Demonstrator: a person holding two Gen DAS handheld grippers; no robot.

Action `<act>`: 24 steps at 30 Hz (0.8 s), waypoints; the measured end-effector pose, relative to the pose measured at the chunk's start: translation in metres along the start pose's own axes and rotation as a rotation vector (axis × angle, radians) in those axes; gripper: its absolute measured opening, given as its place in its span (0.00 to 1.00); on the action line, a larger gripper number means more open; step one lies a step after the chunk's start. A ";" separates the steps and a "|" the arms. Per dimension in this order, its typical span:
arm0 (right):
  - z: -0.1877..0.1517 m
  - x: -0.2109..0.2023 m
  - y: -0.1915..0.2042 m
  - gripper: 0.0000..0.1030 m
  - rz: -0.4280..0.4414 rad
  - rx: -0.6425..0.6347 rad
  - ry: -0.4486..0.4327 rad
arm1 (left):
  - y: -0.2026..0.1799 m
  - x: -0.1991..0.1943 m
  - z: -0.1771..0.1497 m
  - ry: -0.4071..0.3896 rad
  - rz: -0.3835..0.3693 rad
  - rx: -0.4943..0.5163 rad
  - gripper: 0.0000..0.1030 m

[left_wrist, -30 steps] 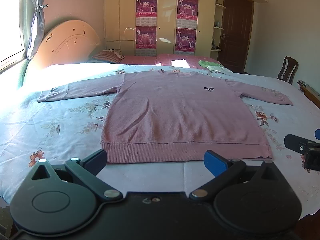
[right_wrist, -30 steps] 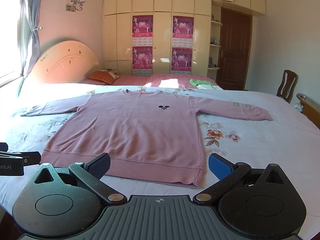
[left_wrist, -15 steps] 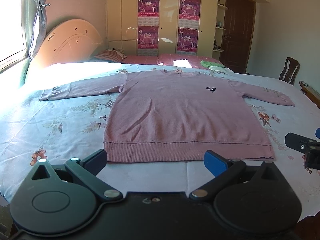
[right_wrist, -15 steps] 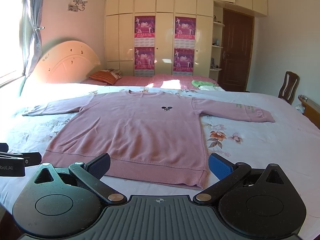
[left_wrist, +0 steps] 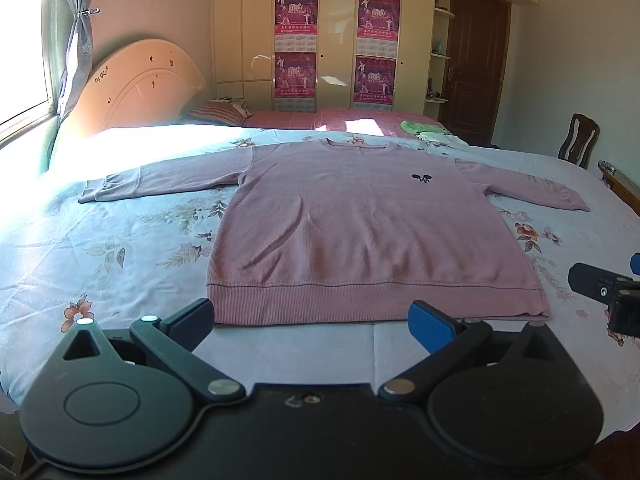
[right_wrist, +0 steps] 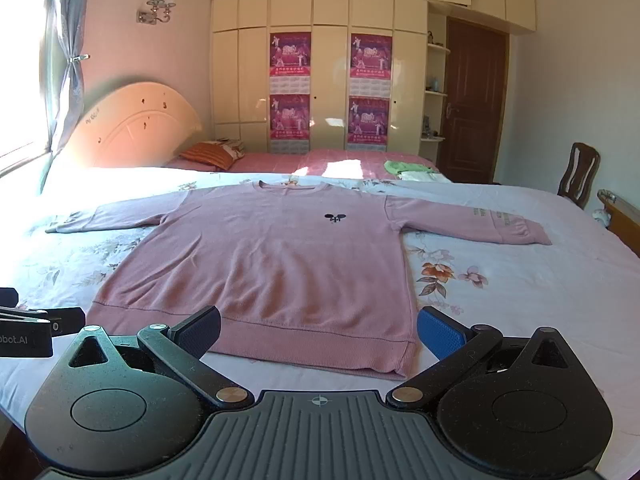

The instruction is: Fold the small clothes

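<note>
A pink long-sleeved sweater (left_wrist: pixel 360 224) lies flat and face up on the floral bedsheet (left_wrist: pixel 100 248), sleeves spread to both sides, hem nearest me. It also shows in the right wrist view (right_wrist: pixel 280 264). My left gripper (left_wrist: pixel 312 322) is open and empty, just short of the hem's left half. My right gripper (right_wrist: pixel 318 330) is open and empty, its jaws standing either side of the hem's right corner, above it. The right gripper shows at the right edge of the left wrist view (left_wrist: pixel 604 292); the left gripper shows at the left edge of the right wrist view (right_wrist: pixel 32 328).
A curved headboard (left_wrist: pixel 140 88) stands at the far left by the window. A second bed with a pink cover (left_wrist: pixel 340 118), a striped pillow (left_wrist: pixel 218 112) and green folded clothes (left_wrist: pixel 420 128) lies behind. A wooden chair (left_wrist: pixel 578 146) and a door stand at the right.
Both grippers have drifted slightly; the sweater sits a little lower and further right in both views. Both stay open and the sweater has not moved.
</note>
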State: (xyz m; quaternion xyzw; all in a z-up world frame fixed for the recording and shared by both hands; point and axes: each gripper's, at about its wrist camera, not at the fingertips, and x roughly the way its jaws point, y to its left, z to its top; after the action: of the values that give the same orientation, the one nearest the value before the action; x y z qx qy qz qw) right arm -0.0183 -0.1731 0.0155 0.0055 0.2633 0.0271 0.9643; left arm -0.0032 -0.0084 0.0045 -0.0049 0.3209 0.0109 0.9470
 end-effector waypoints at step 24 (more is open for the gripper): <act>-0.002 0.003 0.000 1.00 0.006 0.000 0.002 | 0.001 0.000 0.000 0.001 -0.002 0.003 1.00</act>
State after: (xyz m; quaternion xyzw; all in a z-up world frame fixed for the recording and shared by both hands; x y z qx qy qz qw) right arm -0.0166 -0.1726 0.0125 0.0063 0.2642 0.0300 0.9640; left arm -0.0033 -0.0072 0.0040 -0.0037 0.3214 0.0097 0.9469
